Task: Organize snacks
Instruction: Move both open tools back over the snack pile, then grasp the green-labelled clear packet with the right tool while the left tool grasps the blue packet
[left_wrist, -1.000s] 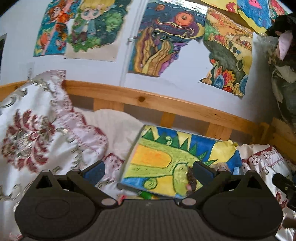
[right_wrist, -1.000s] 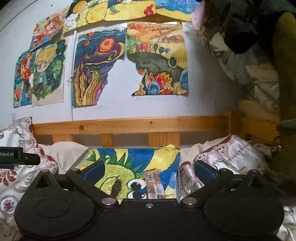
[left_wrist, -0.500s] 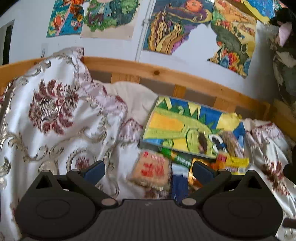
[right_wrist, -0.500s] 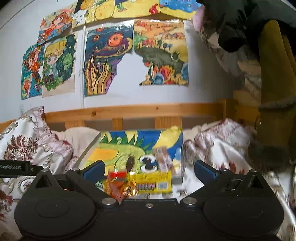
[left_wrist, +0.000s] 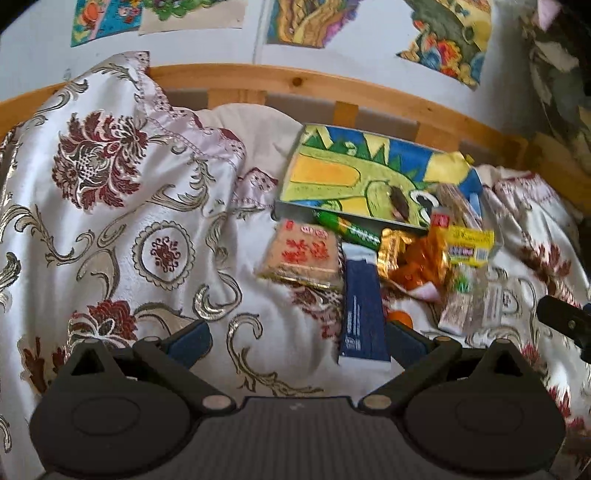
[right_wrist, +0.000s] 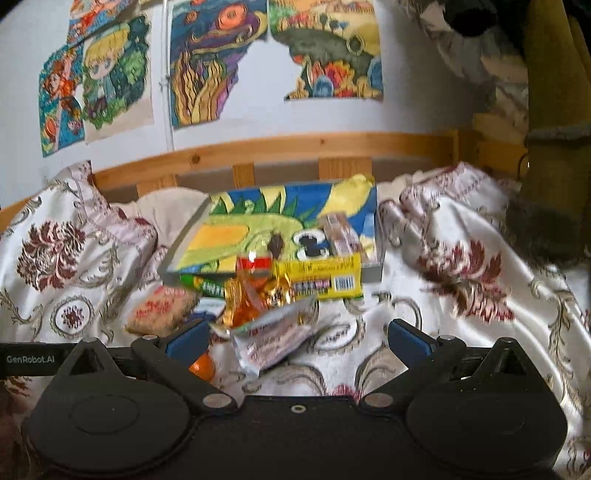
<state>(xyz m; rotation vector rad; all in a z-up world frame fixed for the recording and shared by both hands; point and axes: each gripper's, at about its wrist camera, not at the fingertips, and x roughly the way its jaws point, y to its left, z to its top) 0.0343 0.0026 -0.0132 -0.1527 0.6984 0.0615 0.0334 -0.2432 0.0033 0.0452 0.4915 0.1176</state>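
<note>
A bed covered in a white satin bedspread (left_wrist: 147, 229) with maroon flowers, under wall drawings. Snack packets lie heaped against a flat box painted with a green dinosaur (right_wrist: 280, 229): a yellow packet (right_wrist: 321, 282), a crinkly orange-gold bag (left_wrist: 413, 258), a dark blue carton (left_wrist: 364, 317). The left claw (left_wrist: 297, 338) and right claw (right_wrist: 297, 338) hover spread wide, empty. On soft, slippery bedding, a grab may push packets away.

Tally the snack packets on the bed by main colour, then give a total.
Yellow packet: 1
Green packet: 1
Orange-gold packet: 1
Tan packet with red print: 1
Dark blue packet: 1
Silvery clear packet: 1
Brown bar on the box: 1
Total: 7
</note>
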